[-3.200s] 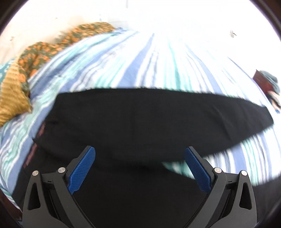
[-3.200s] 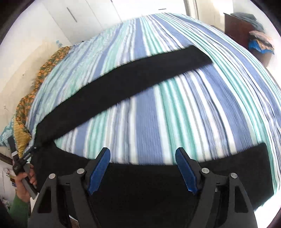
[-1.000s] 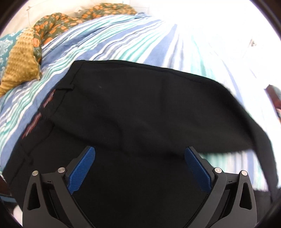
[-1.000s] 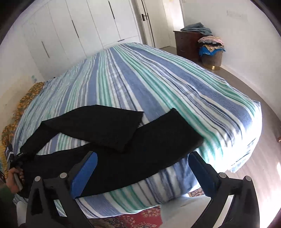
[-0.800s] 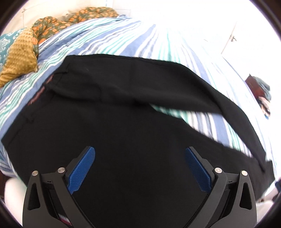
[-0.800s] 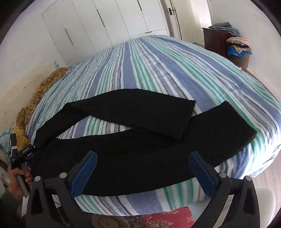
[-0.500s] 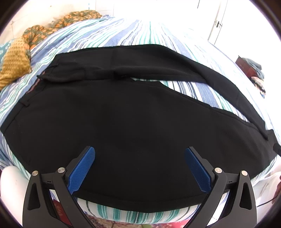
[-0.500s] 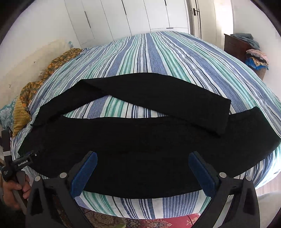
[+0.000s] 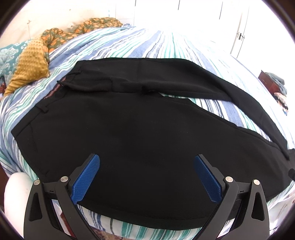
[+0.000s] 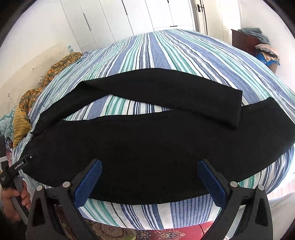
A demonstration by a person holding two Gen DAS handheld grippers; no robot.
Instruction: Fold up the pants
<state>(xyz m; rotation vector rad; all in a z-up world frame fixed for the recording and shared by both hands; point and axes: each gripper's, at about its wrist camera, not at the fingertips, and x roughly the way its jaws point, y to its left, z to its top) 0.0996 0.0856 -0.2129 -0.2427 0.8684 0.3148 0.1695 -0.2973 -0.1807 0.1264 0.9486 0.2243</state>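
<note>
Black pants (image 9: 129, 129) lie spread on a striped bed (image 9: 147, 44), waistband at the left. The near leg runs along the bed's front edge. The far leg (image 10: 166, 88) curves across and its cuff end lies over the near leg at the right. The pants also show in the right wrist view (image 10: 147, 144). My left gripper (image 9: 146, 173) is open and empty above the near part of the pants by the front edge. My right gripper (image 10: 149, 177) is open and empty above the near leg. The left gripper's body (image 10: 16, 166) shows at the far left, held in a hand.
Mustard and orange-patterned pillows (image 9: 31, 66) lie at the bed's left end. A dark cabinet with piled clothes (image 10: 258, 42) stands at the right. White wardrobe doors (image 10: 147, 16) are behind the bed. A patterned red rug (image 10: 166, 232) lies on the floor below the front edge.
The far leg was swung over so that its cuff now rests on the near leg. Both grippers pulled back from the fabric toward the bed's front edge and stayed open.
</note>
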